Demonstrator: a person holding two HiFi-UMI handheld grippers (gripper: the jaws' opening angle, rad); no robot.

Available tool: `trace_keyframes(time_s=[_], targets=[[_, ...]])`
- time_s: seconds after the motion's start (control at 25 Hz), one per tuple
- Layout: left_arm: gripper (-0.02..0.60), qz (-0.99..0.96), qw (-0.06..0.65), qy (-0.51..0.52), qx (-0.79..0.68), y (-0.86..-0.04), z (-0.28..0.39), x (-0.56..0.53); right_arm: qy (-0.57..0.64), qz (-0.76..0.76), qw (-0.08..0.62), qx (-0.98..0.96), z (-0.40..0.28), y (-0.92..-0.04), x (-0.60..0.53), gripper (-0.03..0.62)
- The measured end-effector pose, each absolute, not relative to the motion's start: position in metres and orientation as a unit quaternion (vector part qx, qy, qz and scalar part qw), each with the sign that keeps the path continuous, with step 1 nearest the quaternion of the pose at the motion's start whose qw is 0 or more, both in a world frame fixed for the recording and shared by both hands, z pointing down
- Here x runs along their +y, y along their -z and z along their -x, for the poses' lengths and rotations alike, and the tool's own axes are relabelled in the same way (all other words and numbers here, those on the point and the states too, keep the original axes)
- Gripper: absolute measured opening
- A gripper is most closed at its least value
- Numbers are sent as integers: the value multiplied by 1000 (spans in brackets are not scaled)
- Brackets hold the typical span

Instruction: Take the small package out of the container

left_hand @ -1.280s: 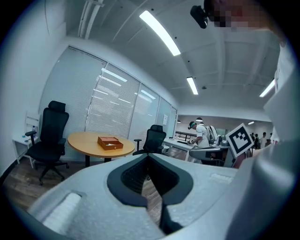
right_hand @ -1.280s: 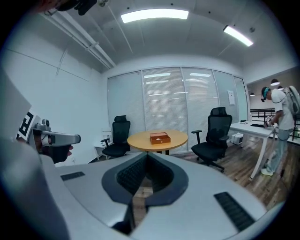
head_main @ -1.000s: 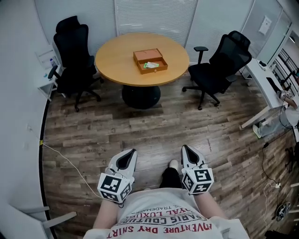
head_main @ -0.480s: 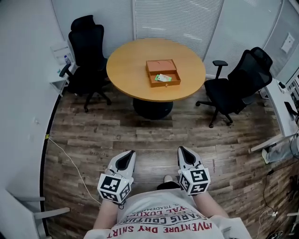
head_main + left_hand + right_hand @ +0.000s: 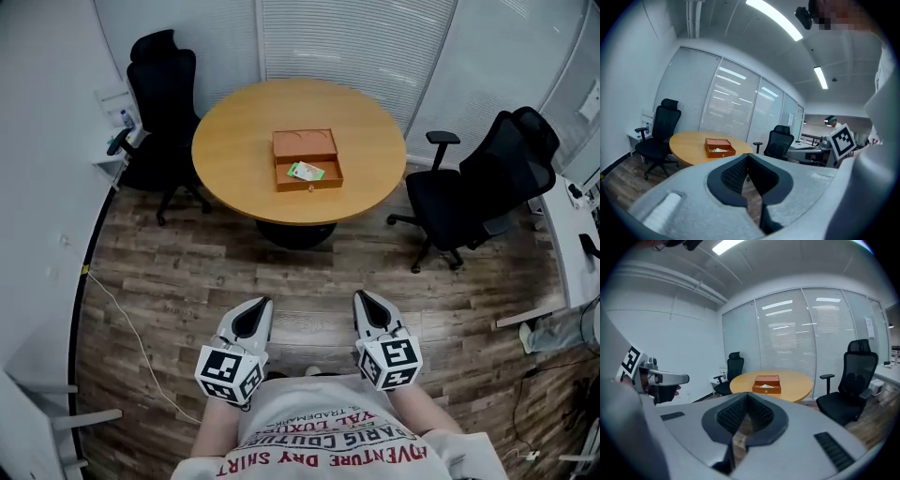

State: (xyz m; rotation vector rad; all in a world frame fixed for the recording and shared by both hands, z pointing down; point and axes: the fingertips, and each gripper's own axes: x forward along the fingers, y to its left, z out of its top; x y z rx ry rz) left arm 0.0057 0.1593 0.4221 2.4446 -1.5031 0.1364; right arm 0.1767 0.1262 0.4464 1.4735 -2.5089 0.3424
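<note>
Small package (image 5: 306, 172) lies in the open wooden box (image 5: 308, 186) on the round table (image 5: 234, 141), well ahead of both tools and out of reach. The left gripper (image 5: 262, 304) and right gripper (image 5: 362, 297) hang low by the person's body, jaws pressed together on nothing. No step is done yet: the approach, the grasp and the lift-out all remain.
</note>
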Motion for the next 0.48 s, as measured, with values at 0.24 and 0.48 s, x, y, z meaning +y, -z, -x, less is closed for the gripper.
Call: trace_keyframes(time_s=[0.24, 0.48], targets=[[11, -842, 137, -67, -518, -425, -29, 128, -108, -491, 99, -859, -190, -451, 91, 8], [12, -837, 151, -71, -521, -437, -24, 81, -117, -497, 109, -853, -195, -465, 49, 8]])
